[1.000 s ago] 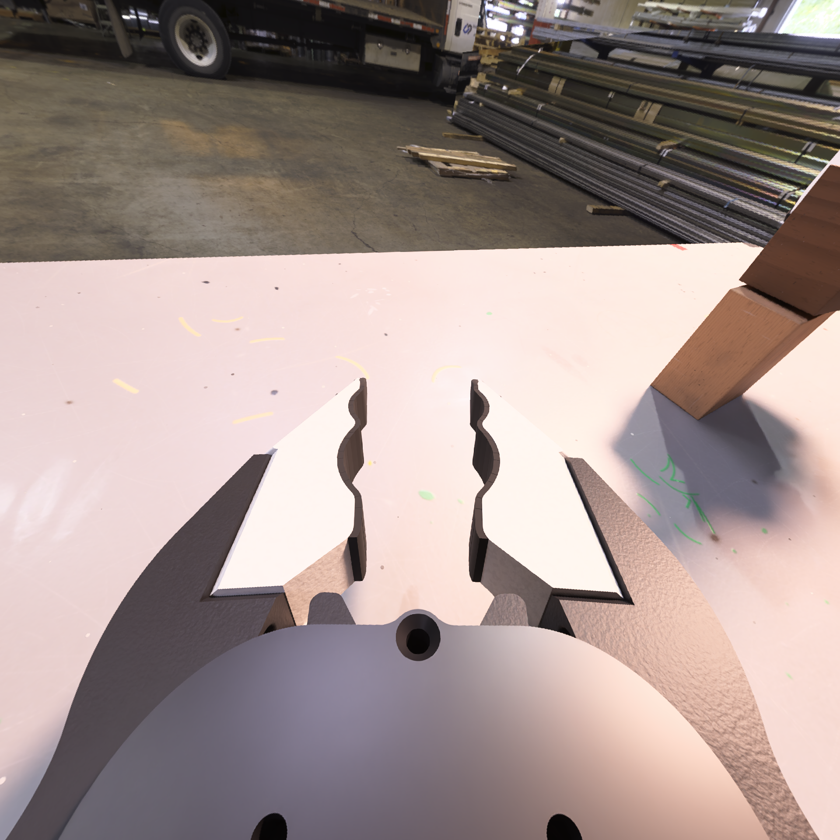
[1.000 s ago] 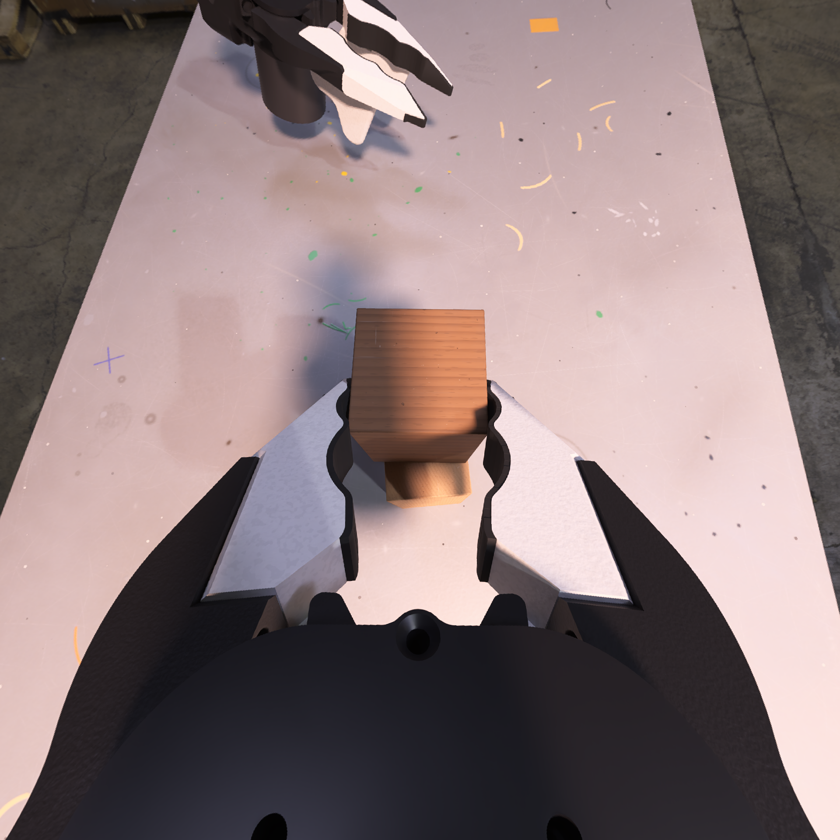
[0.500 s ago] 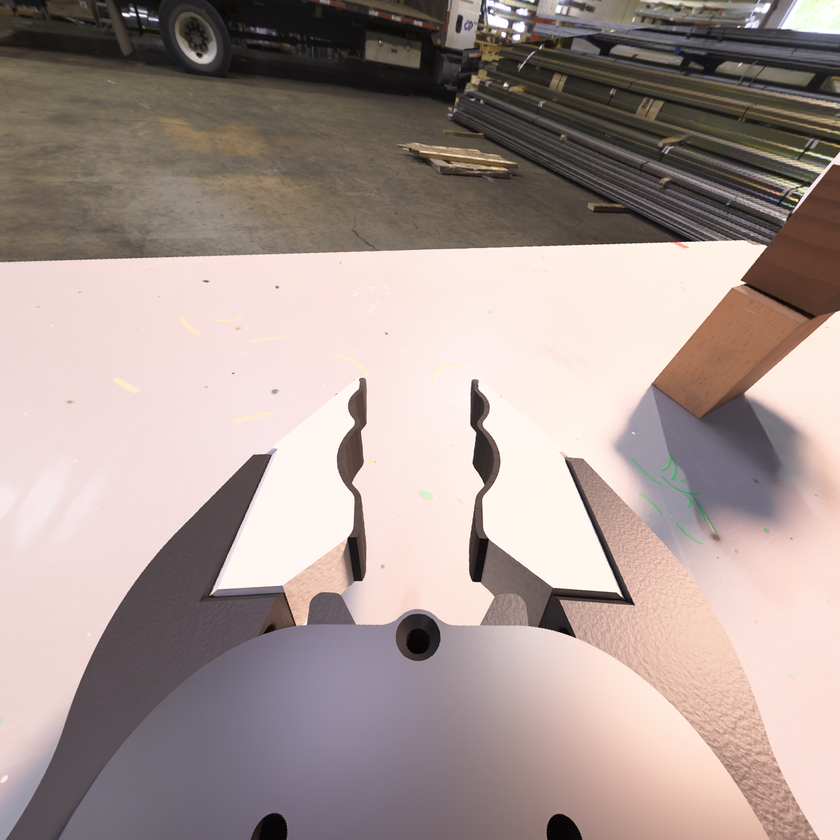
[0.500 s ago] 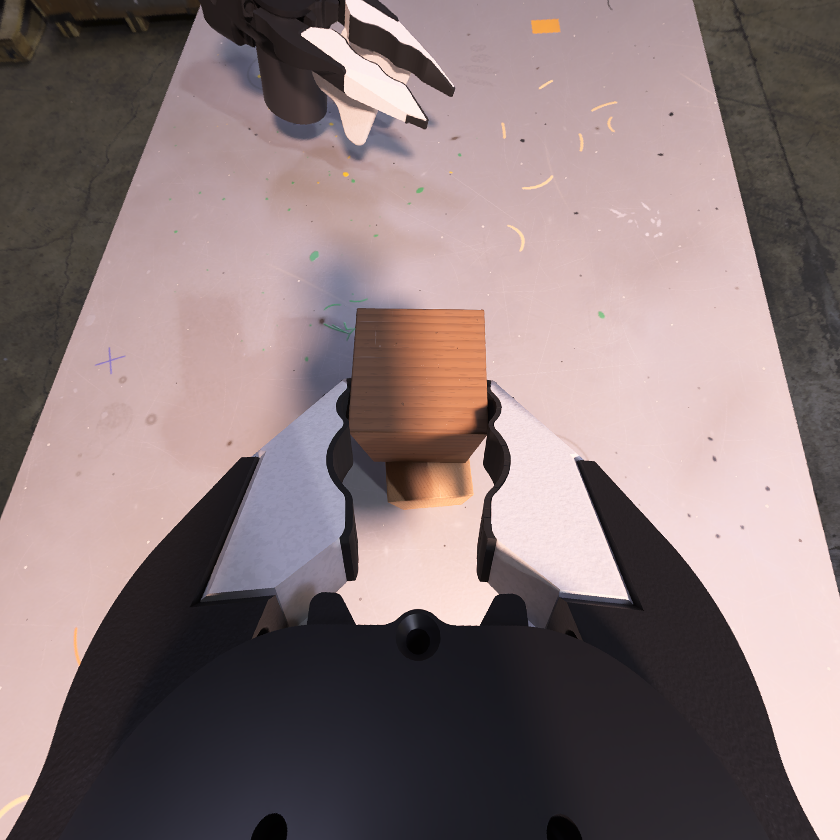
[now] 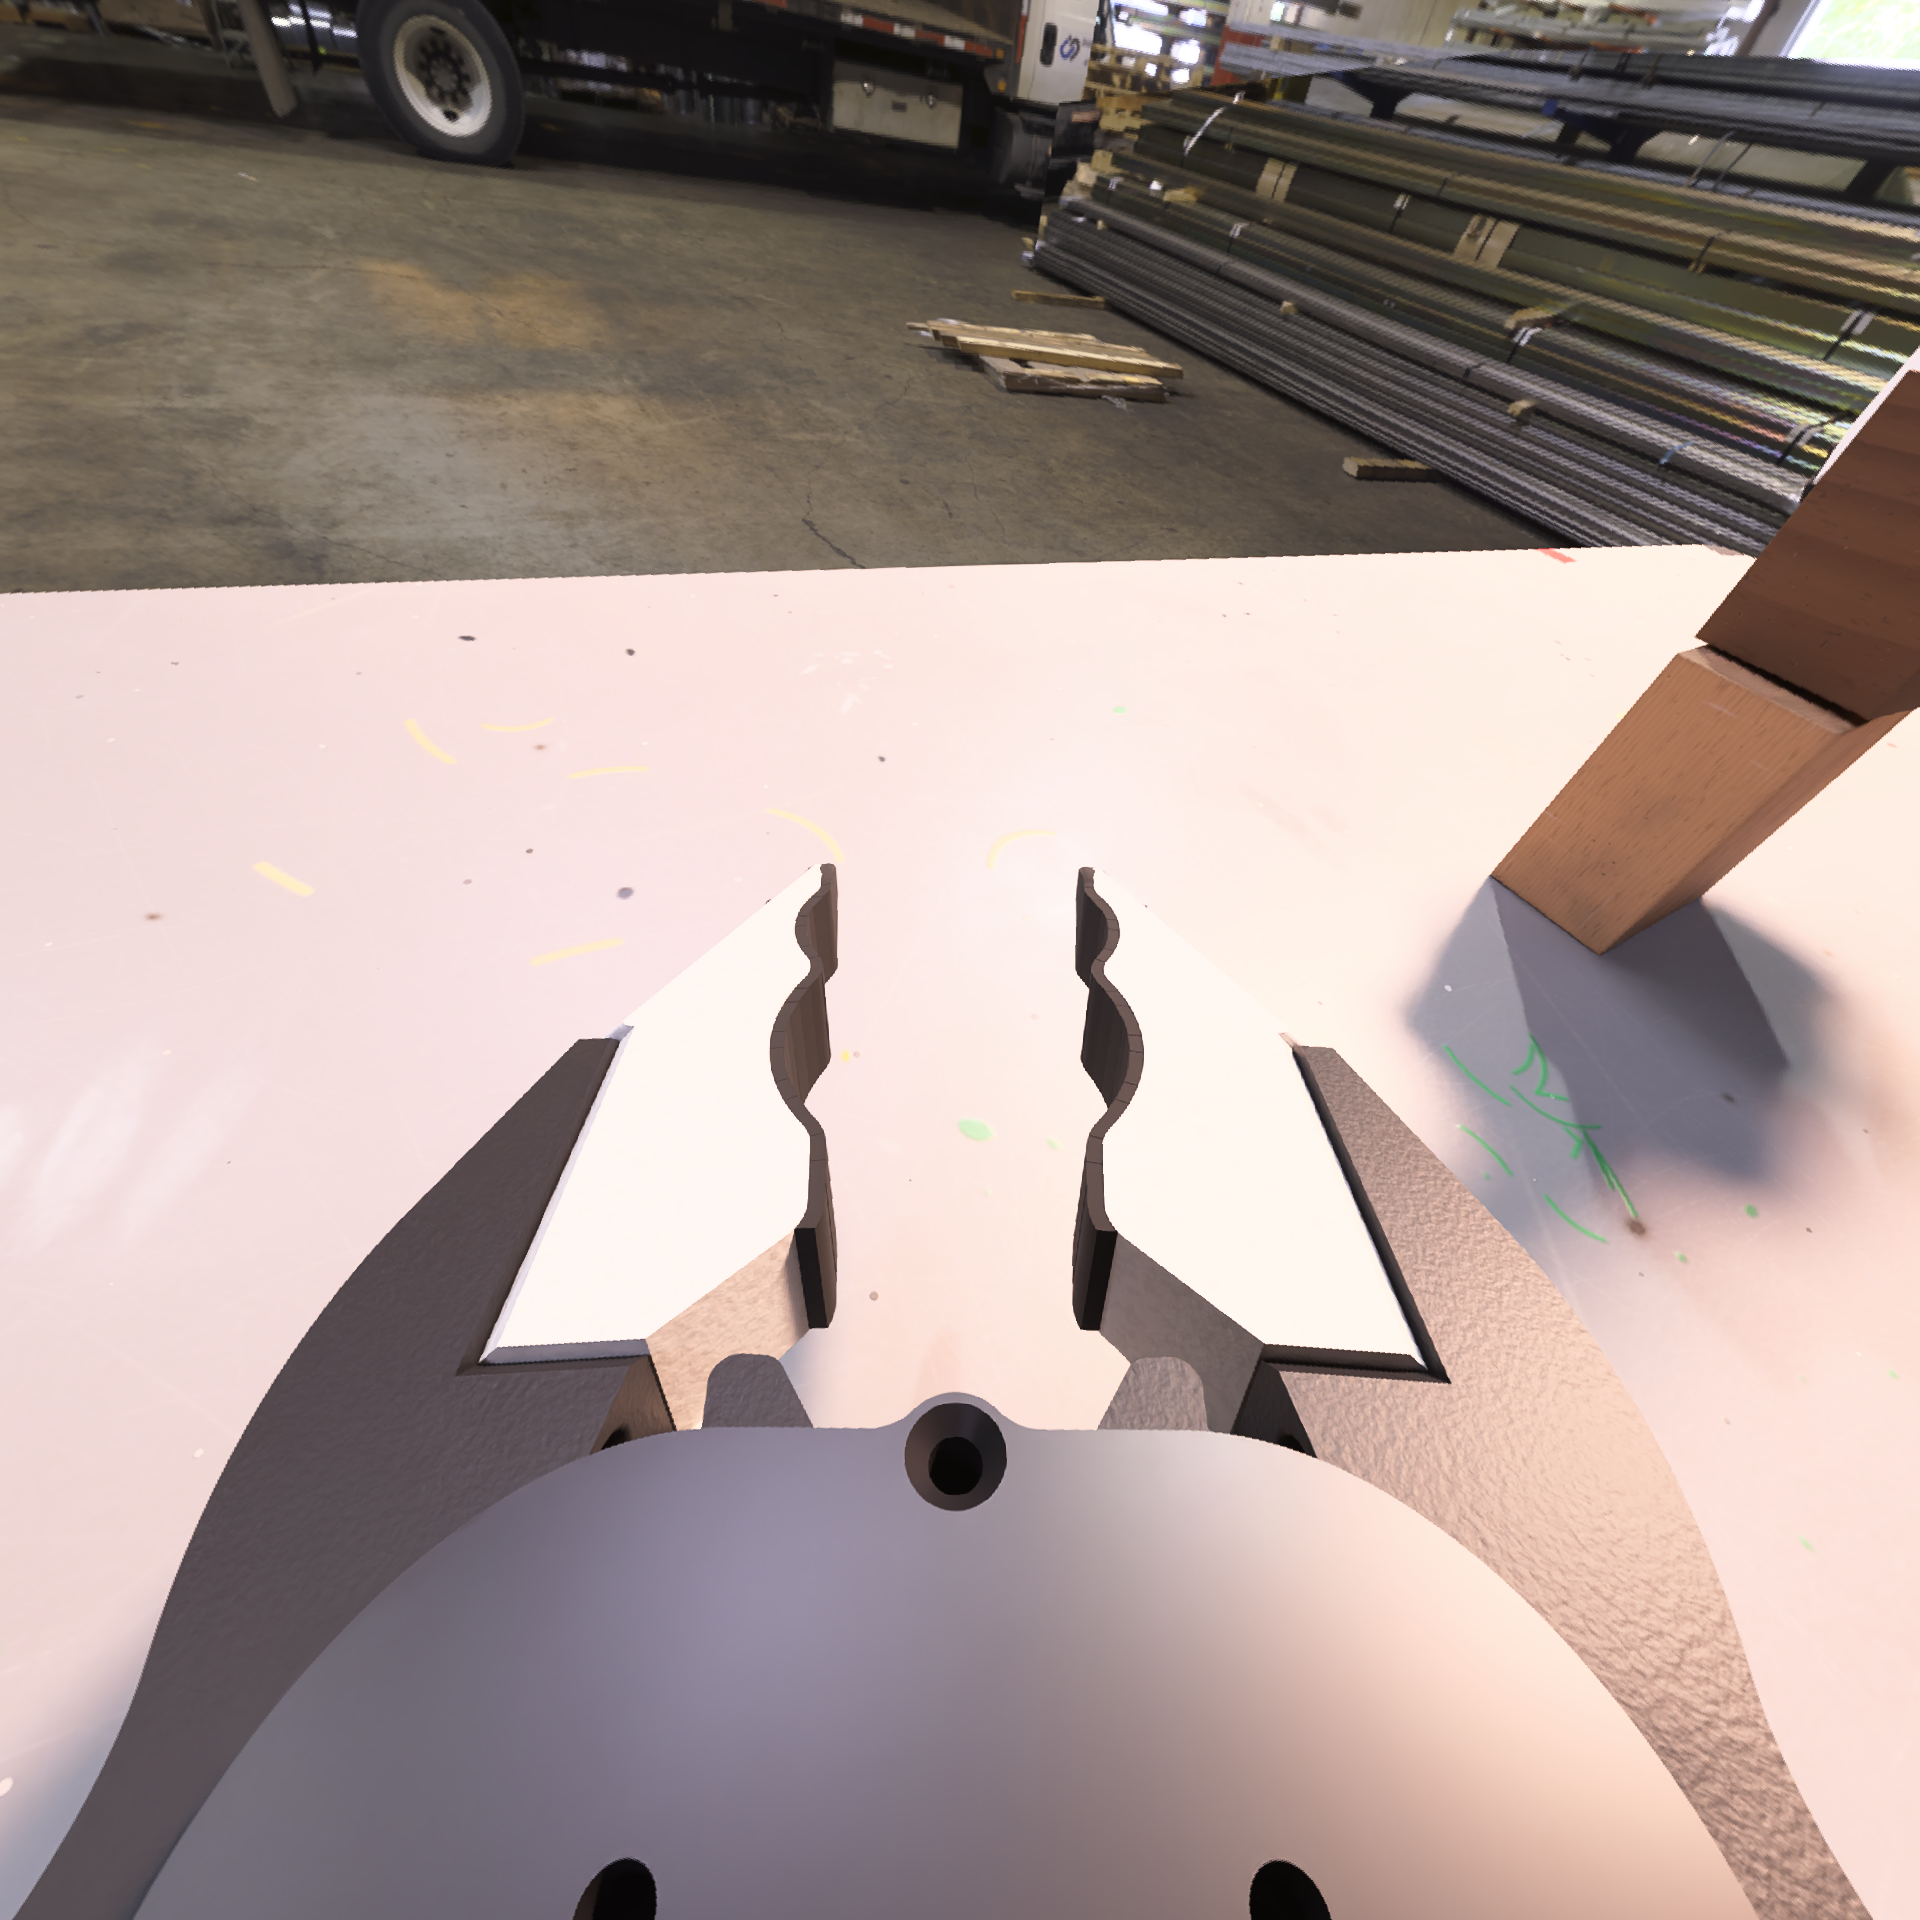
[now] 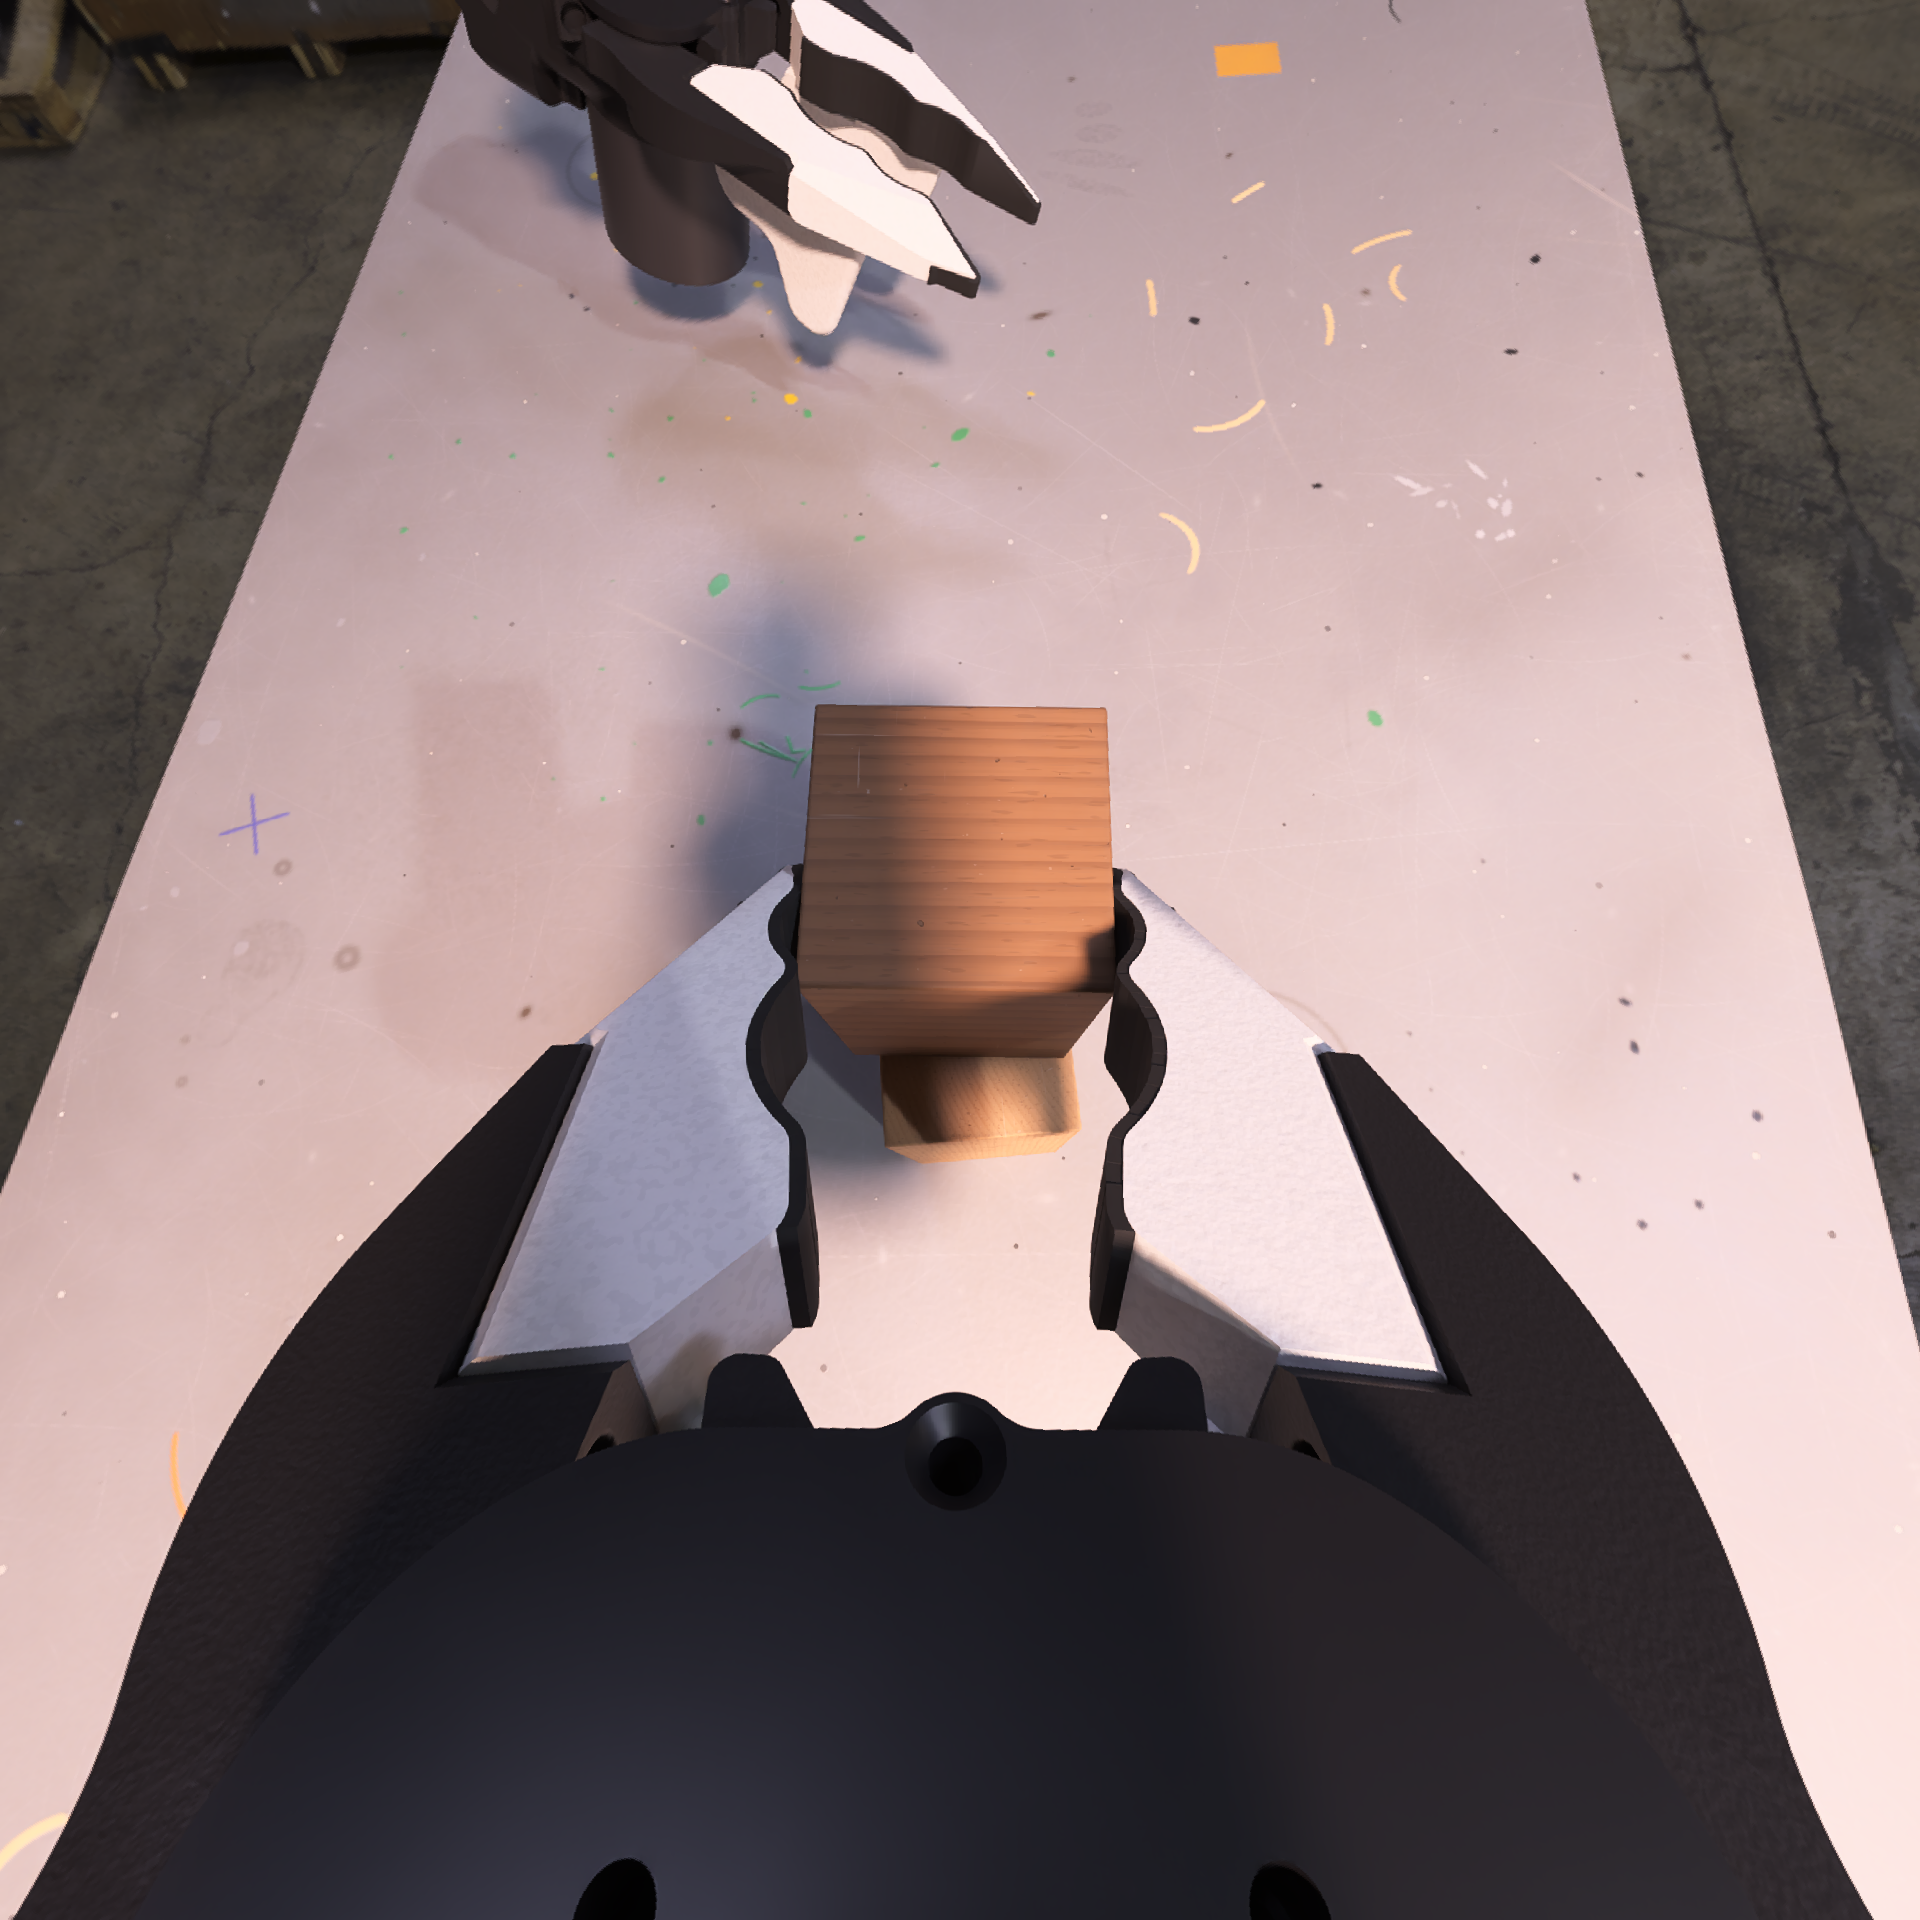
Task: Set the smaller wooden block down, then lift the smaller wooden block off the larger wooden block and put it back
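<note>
My right gripper (image 6: 956, 883) is shut on the smaller, darker wooden block (image 6: 956, 862), its fingers on the block's left and right sides. This block is directly over the lighter, larger wooden block (image 6: 977, 1112), which stands on the pale table (image 6: 1455, 935). In the left wrist view the dark block (image 5: 1849, 582) sits on top of the light block (image 5: 1662, 800), with only a thin dark seam between them. My left gripper (image 5: 956, 878) is open and empty, low over the table and left of the blocks. It also shows far off in the right wrist view (image 6: 997, 239).
The table (image 5: 520, 1039) is long and narrow, with paint flecks and scribbles. Concrete floor (image 6: 125, 416) lies past both long edges. Beyond the far edge are a truck (image 5: 447, 73), stacked metal bars (image 5: 1455, 270) and loose boards (image 5: 1049, 353).
</note>
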`<state>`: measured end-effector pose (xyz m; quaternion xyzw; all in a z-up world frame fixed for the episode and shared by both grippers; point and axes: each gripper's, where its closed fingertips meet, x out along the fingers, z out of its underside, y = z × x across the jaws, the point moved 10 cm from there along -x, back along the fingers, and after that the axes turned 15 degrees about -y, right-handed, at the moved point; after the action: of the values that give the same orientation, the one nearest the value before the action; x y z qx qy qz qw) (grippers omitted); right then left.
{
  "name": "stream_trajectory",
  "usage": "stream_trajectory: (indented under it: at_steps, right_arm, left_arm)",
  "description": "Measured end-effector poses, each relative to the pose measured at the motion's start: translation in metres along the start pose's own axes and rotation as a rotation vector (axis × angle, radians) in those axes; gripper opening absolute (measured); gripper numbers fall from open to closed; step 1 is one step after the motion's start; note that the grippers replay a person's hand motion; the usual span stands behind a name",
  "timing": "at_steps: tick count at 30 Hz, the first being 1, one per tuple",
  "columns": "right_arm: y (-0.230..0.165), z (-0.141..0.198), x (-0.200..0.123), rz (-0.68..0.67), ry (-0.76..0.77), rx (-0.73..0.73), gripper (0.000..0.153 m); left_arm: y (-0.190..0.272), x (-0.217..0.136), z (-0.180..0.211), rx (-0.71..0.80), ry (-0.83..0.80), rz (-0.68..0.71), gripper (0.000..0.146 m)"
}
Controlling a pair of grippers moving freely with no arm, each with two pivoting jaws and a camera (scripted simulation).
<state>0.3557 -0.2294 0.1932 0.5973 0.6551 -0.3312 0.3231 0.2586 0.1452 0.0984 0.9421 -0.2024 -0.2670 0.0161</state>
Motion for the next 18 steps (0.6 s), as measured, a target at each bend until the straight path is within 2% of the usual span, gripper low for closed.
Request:
stream_trajectory:
  at_steps: [18]
  right_arm:
    - [0.0006,0.0010,-0.0010,-0.007,0.001,0.004,0.057]
  left_arm:
    - [0.0004,0.0004,0.0008,0.002,-0.010,-0.001,0.046]
